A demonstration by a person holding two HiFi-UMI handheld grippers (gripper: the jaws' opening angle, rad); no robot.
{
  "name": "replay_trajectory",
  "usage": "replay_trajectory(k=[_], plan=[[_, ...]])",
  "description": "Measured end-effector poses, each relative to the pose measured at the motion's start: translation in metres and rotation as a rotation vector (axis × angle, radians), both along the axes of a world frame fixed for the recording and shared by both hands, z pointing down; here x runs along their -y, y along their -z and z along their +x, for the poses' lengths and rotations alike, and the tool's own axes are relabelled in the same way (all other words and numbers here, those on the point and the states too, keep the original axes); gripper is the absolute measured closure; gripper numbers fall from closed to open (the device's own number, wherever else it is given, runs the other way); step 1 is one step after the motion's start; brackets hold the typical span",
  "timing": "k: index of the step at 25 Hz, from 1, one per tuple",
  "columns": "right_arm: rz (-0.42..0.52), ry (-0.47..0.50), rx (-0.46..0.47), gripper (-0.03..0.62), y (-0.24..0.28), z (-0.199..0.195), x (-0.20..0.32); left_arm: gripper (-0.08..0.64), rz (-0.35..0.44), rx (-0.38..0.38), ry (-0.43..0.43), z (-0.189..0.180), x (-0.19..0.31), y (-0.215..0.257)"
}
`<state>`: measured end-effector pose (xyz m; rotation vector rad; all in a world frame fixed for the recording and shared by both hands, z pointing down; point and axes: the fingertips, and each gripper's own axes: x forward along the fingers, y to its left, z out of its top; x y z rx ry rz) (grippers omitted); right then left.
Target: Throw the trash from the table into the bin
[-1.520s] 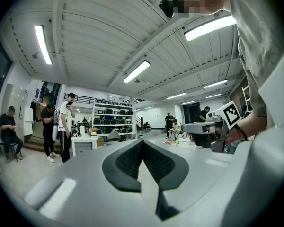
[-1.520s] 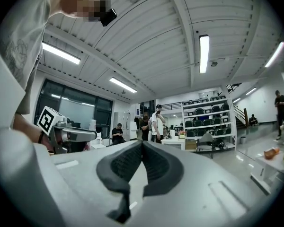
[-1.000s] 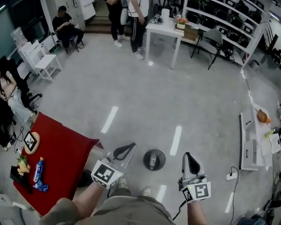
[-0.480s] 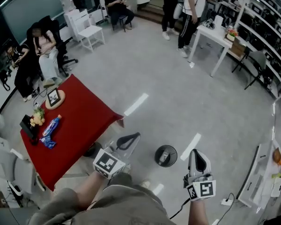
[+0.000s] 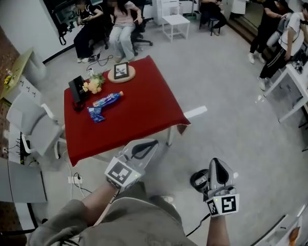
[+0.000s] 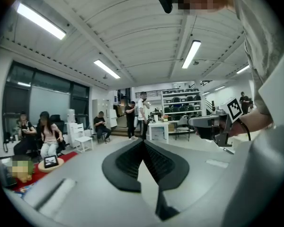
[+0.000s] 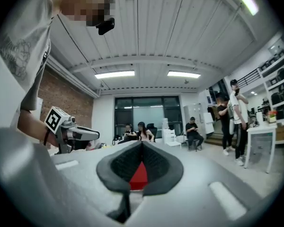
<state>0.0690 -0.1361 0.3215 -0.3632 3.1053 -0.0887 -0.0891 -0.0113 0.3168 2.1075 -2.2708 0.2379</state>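
Lying on the square red tablecloth (image 5: 143, 111), crinkled blue wrappers (image 5: 105, 102)

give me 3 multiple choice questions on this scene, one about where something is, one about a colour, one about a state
1. Where is the bin?
A. on the table
B. on the floor beside the right tool
C. on a white chair

2. What colour is the table?
A. red
B. green
C. white

3. How do the jaws of the left tool stand?
A. shut, with nothing between them
B. wide open
C. shut on a blue wrapper

Answers:
1 B, the head view shows the dark round bin on the grey floor, partly behind the right tool.
2 A, the head view shows the top covered in red.
3 A, the left gripper view shows the two pads meeting at the tips with only the room behind them.
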Motion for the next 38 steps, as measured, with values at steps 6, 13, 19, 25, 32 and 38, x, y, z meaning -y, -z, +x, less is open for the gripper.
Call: replay_trajectory(k=[6,13,19,25,32,38], plan=[[0.033,0.171,0.0,0.591,0.003,-0.09,-0.069,0.552,0.053,-0.009,0.165,-0.073,-0.084,-0.001],[0.055,0.269,-0.034,0.591,0.006,-0.163,-0.116,0.552,0.073,-0.049,0.253,-0.134,-0.135,-0.01],[0.057,0.332,-0.044,0.591,0.012,-0.227,-0.152,0.552,0.09,-0.027,0.285,-0.19,-0.168,-0.001],[0.068,0.389,-0.037,0.591,0.013,-0.312,-0.194,0.552,0.133,-0.035,0.315,-0.259,-0.209,0.005],[0.091,0.437,-0.037,0.591,0.018,-0.386,-0.233,0.552,0.157,-0.018,0.347,-0.318,-0.248,0.01],[0.092,0.525,-0.016,0.591,0.024,-0.426,-0.266,0.552,0.169,-0.01,0.395,-0.346,-0.275,0.012]])
